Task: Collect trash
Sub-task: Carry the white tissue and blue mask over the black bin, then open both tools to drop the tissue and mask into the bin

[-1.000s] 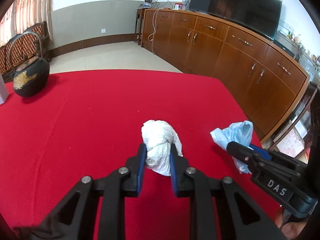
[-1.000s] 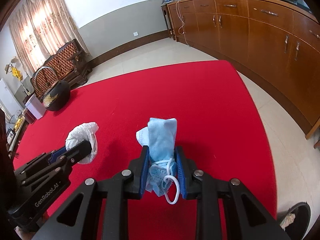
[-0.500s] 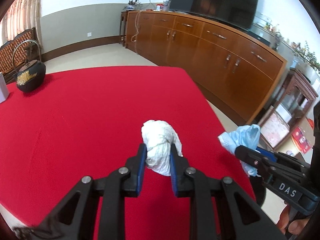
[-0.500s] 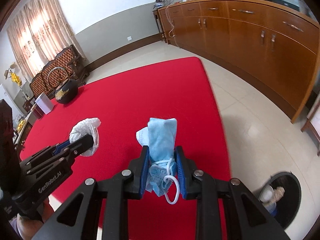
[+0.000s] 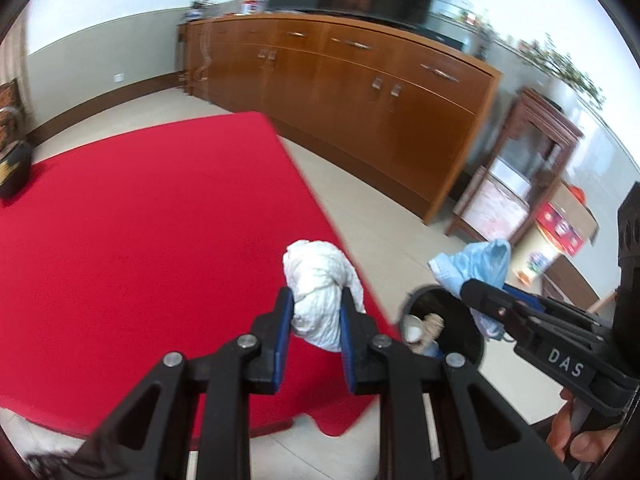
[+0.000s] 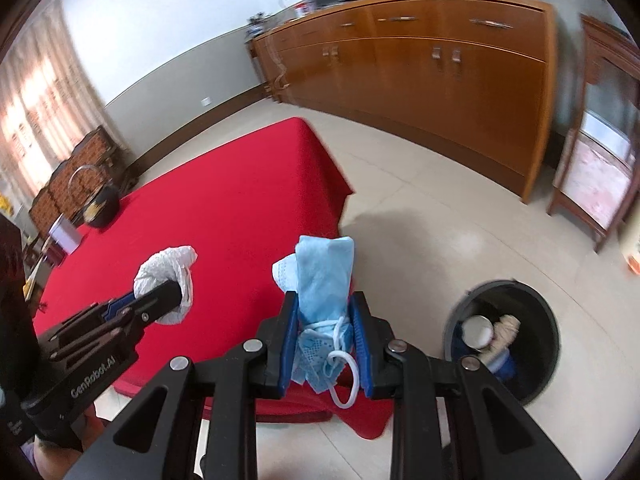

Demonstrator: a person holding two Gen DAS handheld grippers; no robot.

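- Two pieces of trash are in the air, each pinched in its own tongs, both near the black round bin (image 6: 516, 336) that stands on the tiled floor.
- One is a crumpled white tissue wad (image 5: 320, 292), bunched and creased, bulging above the blue pads; the left gripper (image 5: 314, 328) is clamped tight on its lower half.
- From the right wrist view the same wad (image 6: 168, 276) hangs over the red tablecloth (image 6: 224, 216), on the far side of the table corner from the bin.
- The other is a pale blue face mask (image 6: 324, 280), folded upright, with a white ear loop dangling from its bottom edge; the right gripper (image 6: 326, 344) is closed firmly on it.
- That mask sits beside the bin, above the cloth's corner, closer to the bin than the wad is.
- Inside the bin lie a white cup-like thing and some beige and blue scraps.
- Both tongs slant downward, side by side, the right one nearer the bin.
- A person's fingers (image 5: 580, 436) wrap the right tool's handle, seen at the edge of the left wrist view.
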